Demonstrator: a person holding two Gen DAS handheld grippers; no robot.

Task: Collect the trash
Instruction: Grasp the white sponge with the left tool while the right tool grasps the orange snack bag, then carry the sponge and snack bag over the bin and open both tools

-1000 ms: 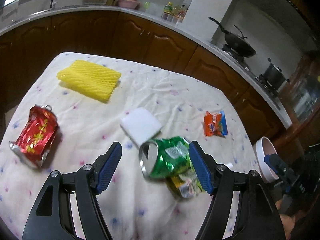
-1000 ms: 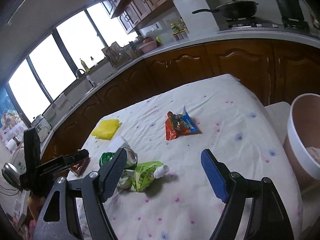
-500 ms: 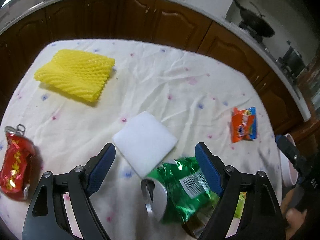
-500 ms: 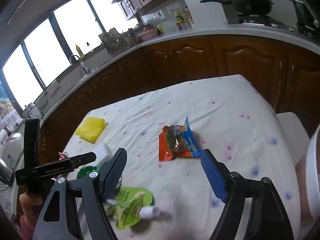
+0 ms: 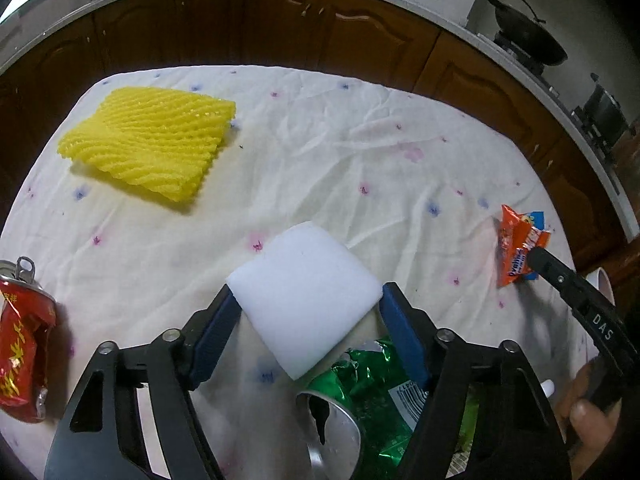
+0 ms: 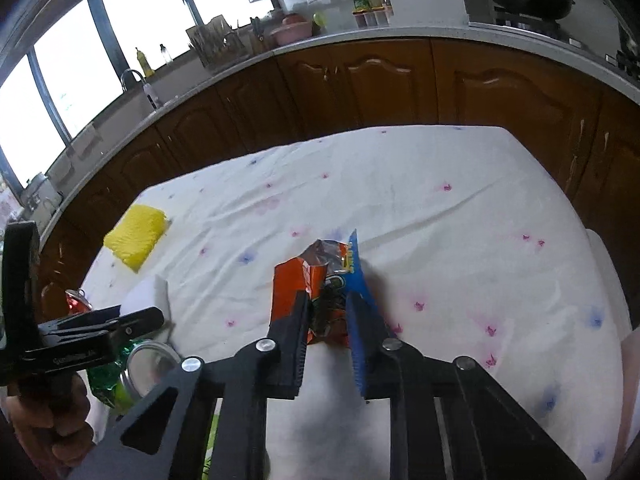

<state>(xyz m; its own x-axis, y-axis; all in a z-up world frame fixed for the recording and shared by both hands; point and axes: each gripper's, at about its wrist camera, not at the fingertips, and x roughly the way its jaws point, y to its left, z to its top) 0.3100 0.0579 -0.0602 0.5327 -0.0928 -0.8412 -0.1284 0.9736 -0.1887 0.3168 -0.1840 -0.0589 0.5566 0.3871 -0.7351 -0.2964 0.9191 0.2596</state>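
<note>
Trash lies scattered over the white tablecloth [image 5: 320,152], and both grippers are working it at once, each on the piece nearest its own side. The left gripper [image 5: 306,312] has its 2 blue pads pressed against opposite corners of the white foam pad [image 5: 306,300], so it looks closed on it; taking it across the corners makes sense, since a soft slab that wide gives enough to be squeezed. I judge the foam is gripped but cannot tell whether it has left the cloth. The right gripper [image 6: 326,320] has its fingers drawn close together around the orange snack wrapper [image 6: 310,280], pinching the crumpled foil at its near end, where the bunched folds give the fingers something to bite on. That wrapper sits near the right edge of the table, well apart from the foam.

Just beneath the left gripper lies the crushed green can [image 5: 360,400], open end toward the camera, with a green pouch beside it. A crushed red can [image 5: 24,344] rests at the left edge, and the yellow foam net [image 5: 152,144] sits at the far left corner. None of these 4 is touched yet, so I judge the collecting is at an early stage. The thin wrapper could slip out of so narrow a pinch when lifted
</note>
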